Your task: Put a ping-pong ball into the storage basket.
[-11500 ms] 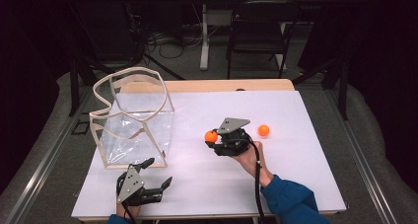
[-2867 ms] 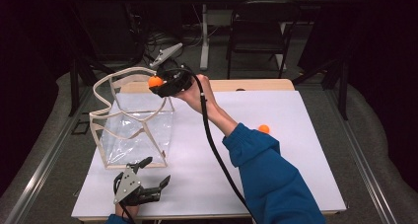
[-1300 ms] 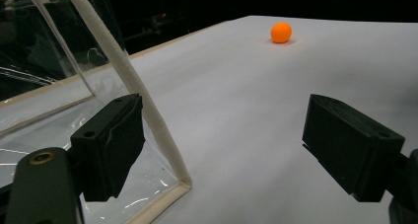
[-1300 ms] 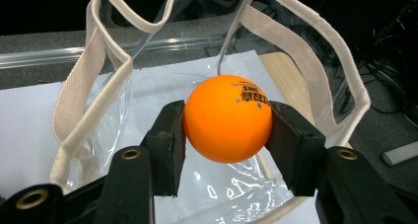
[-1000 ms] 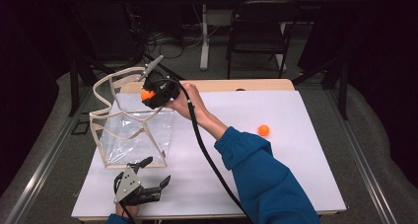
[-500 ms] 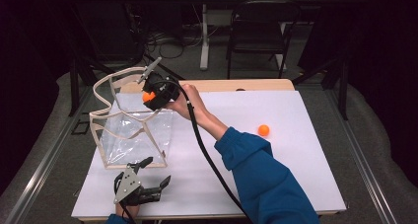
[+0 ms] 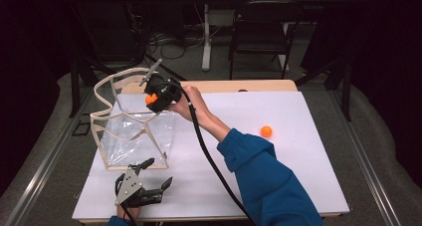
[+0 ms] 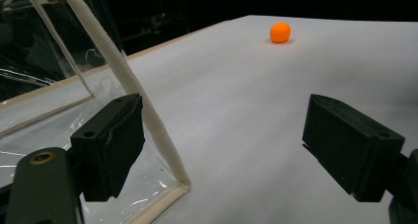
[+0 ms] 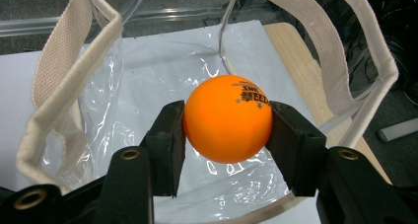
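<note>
My right gripper (image 7: 151,98) (image 9: 227,121) is shut on an orange ball (image 9: 227,118) (image 7: 151,98) and holds it over the open mouth of a clear plastic bag (image 7: 134,131) (image 9: 148,71) with cream webbing trim. A second orange ball (image 7: 266,131) (image 8: 280,31) lies on the white table at the right. My left gripper (image 7: 154,176) (image 8: 236,150) rests near the table's front edge, just in front of the bag's near corner (image 8: 180,184), jaws wide open with nothing between them.
The white table top (image 7: 278,176) ends on a wooden strip at the back. A black cable (image 7: 209,156) trails from the right gripper across the table. A chair (image 7: 259,32) and stands sit on the dark floor behind.
Over the last second the right gripper with the ball has shifted only slightly above the bag. The left gripper has not moved.
</note>
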A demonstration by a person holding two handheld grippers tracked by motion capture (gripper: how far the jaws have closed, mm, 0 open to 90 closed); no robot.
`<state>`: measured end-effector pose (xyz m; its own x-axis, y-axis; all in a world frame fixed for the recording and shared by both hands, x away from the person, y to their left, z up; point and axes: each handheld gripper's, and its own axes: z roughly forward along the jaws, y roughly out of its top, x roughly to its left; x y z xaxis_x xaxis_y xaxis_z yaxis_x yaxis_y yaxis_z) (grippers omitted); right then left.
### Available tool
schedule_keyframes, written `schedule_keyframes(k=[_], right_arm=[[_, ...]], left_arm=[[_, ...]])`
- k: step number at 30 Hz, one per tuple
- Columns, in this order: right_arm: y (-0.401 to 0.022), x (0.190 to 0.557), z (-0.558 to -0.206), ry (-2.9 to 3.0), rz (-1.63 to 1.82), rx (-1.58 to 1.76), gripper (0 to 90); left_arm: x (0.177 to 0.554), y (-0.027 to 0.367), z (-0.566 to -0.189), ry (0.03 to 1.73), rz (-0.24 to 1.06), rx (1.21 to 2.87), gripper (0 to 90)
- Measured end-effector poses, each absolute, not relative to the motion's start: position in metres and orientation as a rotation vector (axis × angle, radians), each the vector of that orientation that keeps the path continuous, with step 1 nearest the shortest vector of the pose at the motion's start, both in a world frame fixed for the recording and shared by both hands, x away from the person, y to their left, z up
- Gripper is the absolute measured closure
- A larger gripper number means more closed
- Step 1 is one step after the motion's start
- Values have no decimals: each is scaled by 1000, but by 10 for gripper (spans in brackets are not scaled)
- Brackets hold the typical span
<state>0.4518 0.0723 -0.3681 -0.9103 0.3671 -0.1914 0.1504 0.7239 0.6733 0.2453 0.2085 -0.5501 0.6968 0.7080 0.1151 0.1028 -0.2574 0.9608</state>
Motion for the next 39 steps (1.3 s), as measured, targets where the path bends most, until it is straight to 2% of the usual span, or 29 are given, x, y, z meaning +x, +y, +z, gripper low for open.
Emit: schedule_keyframes(k=[4,13,17,27,39], right_arm=[[72,452,-369,2621,984,420,478],[60,451,-364,2564,1081,489,240],[50,449,-357,2537,1144,498,165],[18,444,-350,2516,1215,522,145],[-22,440,-365,2507,1227,567,134]], left_arm=[[245,208,-550,644,658,1767,160],[245,208,-550,647,660,1764,160],[245,208,-550,645,660,1766,160],[245,208,-550,645,661,1765,160],[245,207,-550,643,664,1772,160]])
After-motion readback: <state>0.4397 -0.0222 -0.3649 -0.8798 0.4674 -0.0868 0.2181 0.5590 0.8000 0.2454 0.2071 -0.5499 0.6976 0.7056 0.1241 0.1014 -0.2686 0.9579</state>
